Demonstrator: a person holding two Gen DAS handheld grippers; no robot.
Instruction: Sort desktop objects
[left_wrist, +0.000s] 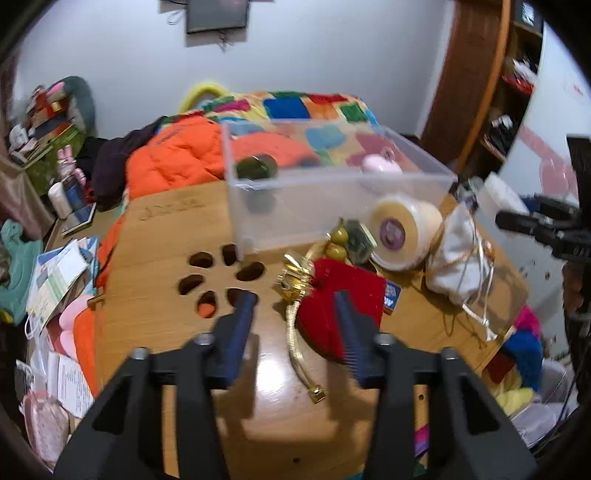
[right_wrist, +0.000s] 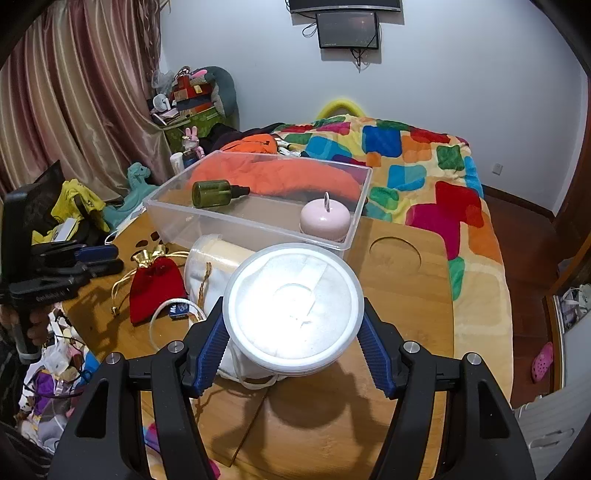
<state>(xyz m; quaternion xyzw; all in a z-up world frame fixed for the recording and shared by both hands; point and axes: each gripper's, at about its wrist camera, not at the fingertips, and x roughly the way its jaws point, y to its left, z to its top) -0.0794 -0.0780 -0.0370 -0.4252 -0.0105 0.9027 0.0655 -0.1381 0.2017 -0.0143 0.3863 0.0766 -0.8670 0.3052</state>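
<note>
Only "M" on blue tag.

1 clear bin, 1 green bottle, 1 pink puck, 2 round tubs, 1 red pouch, 1 white pouch.

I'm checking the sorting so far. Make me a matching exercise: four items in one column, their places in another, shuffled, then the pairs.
Items
1. green bottle
2. pink round object
3. red pouch
4. white tub

Places
A. between the fingers of the right claw
B. lying on the wooden table, left of the tub
C. in the clear bin, left part
D. in the clear bin, right near corner

Pairs: 1-C, 2-D, 3-B, 4-A
</note>
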